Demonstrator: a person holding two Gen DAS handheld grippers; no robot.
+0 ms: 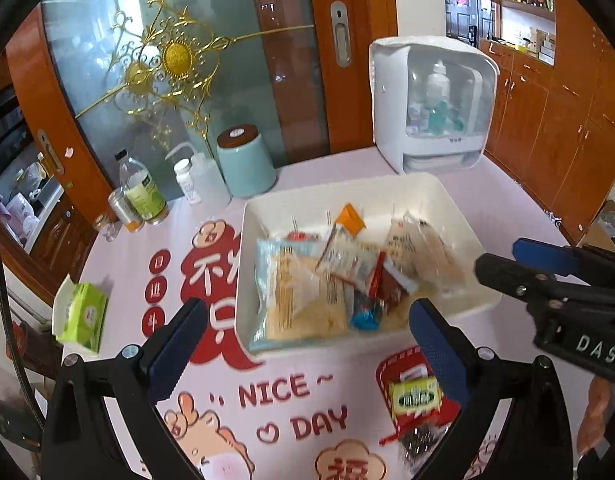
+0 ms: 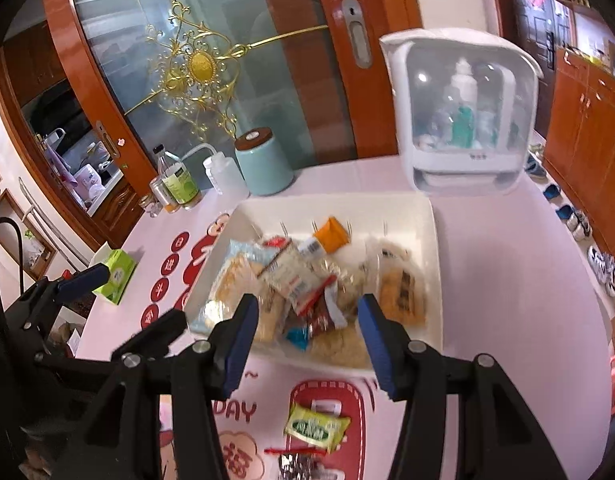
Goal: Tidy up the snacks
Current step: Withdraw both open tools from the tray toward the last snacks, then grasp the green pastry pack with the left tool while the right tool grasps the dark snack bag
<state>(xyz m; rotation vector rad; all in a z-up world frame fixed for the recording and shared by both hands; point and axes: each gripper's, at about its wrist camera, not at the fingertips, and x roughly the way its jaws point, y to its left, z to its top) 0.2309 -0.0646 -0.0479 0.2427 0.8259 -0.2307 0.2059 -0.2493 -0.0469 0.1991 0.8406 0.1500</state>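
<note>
Glossy white plastic tray (image 2: 434, 248), crinkly shiny foil-plastic snack packets (image 2: 295, 280), glossy varnished wood door frame (image 1: 319, 80), frosted glass panel (image 1: 147, 60) are seen.

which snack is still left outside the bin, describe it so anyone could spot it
Start at the white bin full of snacks on the pink printed tablecloth. On the cloth, just in front of the bin's near edge, lies a small yellow-green packet on a red printed shape. It is the only yellow-green wrapper there, beside a silvery packet.

Far beyond the claw: teal canister (image 1: 247, 162), white squeeze bottle (image 1: 205, 176), green-labelled bottle (image 1: 141, 190), white cabinet (image 1: 431, 104); tissue box (image 1: 81, 312) out left.
</note>
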